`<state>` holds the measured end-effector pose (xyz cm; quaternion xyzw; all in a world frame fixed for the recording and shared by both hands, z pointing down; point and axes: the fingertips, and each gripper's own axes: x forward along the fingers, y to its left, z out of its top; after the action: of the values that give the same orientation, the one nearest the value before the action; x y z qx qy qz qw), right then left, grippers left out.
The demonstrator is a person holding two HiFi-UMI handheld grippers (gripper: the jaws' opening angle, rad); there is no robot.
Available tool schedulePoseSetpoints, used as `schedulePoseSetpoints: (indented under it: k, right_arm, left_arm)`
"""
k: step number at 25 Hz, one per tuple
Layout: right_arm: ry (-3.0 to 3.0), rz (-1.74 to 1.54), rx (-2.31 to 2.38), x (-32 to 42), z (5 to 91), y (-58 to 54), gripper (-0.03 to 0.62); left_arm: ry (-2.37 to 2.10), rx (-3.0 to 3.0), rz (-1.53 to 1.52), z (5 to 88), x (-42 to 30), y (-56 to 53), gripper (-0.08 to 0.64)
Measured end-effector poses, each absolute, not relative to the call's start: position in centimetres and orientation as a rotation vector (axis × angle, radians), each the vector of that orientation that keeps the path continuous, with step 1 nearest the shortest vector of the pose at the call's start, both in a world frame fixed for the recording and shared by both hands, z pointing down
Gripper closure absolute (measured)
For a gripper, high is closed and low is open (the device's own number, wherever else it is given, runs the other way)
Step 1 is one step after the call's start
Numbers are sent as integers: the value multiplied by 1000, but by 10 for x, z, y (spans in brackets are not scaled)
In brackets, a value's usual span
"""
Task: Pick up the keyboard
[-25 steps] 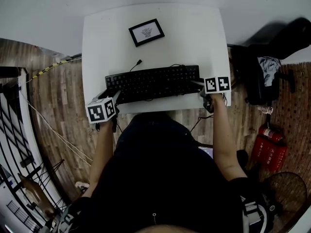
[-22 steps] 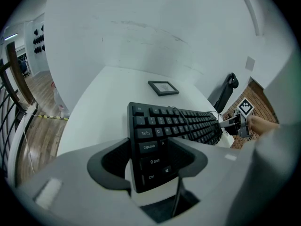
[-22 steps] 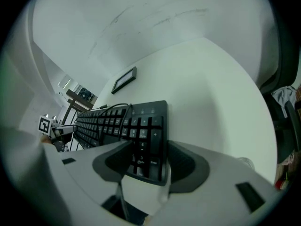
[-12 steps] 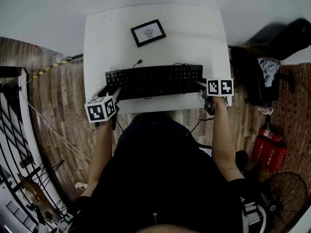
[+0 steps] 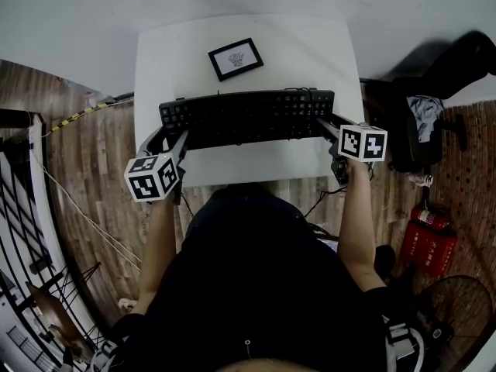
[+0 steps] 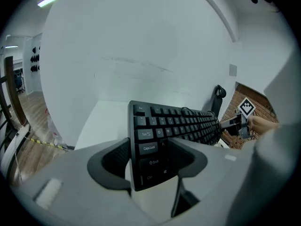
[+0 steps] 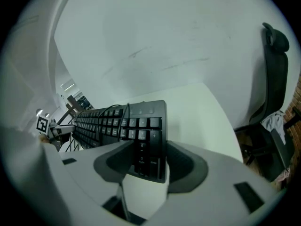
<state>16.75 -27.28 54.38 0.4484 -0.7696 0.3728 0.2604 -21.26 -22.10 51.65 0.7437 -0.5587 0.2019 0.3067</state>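
Observation:
The black keyboard (image 5: pixel 248 117) hangs level above the white table (image 5: pixel 310 53), held at both ends. My left gripper (image 5: pixel 164 139) is shut on its left end; in the left gripper view the pads press the keyboard (image 6: pixel 174 124) around the Caps Lock and Shift keys, with my left gripper (image 6: pixel 149 154) straddling the edge. My right gripper (image 5: pixel 329 124) is shut on the right end, and its jaws have just been closing on it. In the right gripper view the keyboard (image 7: pixel 122 121) sits between my right gripper (image 7: pixel 149 157) pads at the number pad. The cable (image 7: pixel 117 109) trails over the keys.
A black-framed picture (image 5: pixel 235 59) lies on the table's far half. A black office chair (image 5: pixel 434 76) stands to the right, with red fire extinguishers (image 5: pixel 430 239) on the wooden floor below it. A metal rack (image 5: pixel 23 208) lines the left side.
Both grippers have risen with the keyboard, which has come off the table and now looks larger and farther up the head view. The picture frame has stayed put.

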Motion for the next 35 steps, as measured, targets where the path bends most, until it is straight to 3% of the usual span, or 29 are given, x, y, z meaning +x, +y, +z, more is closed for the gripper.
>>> schedulePoseSetpoints:
  k: [22,35]
  right_arm:
    - [-2431,390,1529,171,360,-301,373]
    - [-2583,105,1611,174,284,-275,373]
  left_arm:
    - [-1741,2387,238,361,-208,-262,301]
    - [-1916,2519,134,278,-204,-229,301]
